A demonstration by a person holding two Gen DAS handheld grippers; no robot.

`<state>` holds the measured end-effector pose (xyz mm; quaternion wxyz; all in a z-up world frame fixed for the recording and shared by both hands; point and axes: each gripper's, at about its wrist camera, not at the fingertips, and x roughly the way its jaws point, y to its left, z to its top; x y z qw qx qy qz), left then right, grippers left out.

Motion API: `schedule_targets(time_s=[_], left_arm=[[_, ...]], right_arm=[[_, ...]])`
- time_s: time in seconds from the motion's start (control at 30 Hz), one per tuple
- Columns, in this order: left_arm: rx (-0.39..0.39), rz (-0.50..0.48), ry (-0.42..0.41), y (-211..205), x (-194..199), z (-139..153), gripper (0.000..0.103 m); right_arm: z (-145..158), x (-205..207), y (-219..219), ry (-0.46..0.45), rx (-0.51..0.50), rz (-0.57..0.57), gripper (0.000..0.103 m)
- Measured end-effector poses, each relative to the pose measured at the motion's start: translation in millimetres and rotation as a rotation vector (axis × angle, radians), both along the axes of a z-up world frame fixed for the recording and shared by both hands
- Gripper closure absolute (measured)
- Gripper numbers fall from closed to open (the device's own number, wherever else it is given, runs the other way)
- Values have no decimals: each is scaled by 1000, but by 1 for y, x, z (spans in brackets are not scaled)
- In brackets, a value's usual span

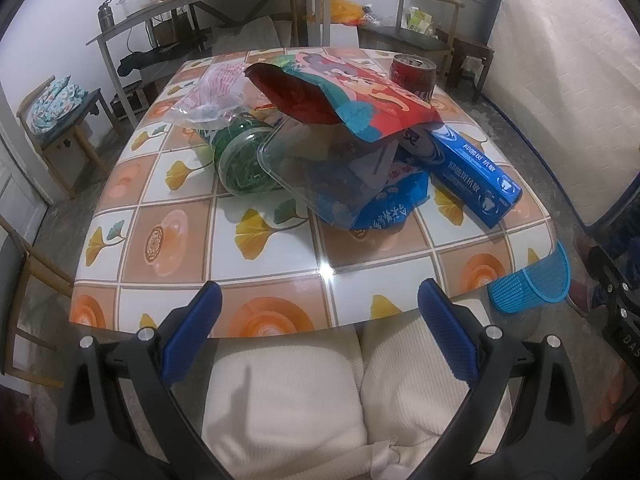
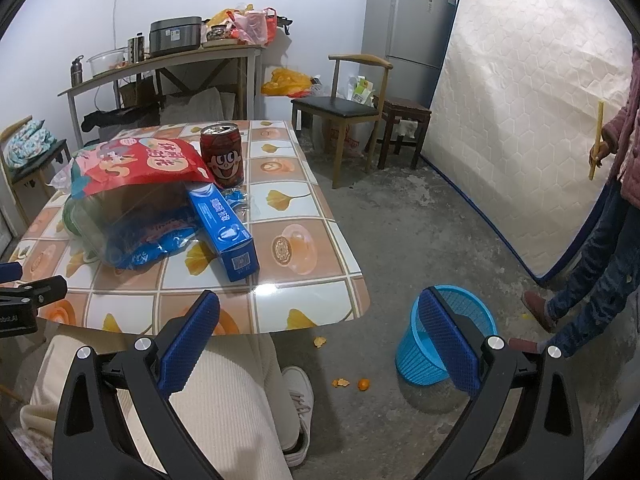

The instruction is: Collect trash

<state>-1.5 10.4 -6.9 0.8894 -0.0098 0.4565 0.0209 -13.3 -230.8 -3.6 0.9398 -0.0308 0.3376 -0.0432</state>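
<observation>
A heap of trash lies on the patterned table: a red snack bag on top, a clear plastic box, a green round tub, a crumpled clear bag, a blue wrapper, a blue toothpaste box and a red can. My left gripper stands open at the table's near edge, short of the heap. My right gripper is open too, held off the table's right corner. A blue mesh bin stands on the floor behind its right finger.
The person's lap in cream trousers is under both grippers. Orange peel bits lie on the concrete floor. A second person stands at the right by a leaning mattress. Chairs, a side table and a fridge line the back.
</observation>
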Motion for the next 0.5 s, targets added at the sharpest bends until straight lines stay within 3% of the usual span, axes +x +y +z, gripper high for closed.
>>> schedule_targets(time_s=[0.5], left_arm=[[-9,2,-37,-1,1,9,8]], right_arm=[[4,6,-2,-11,0,-18,6]])
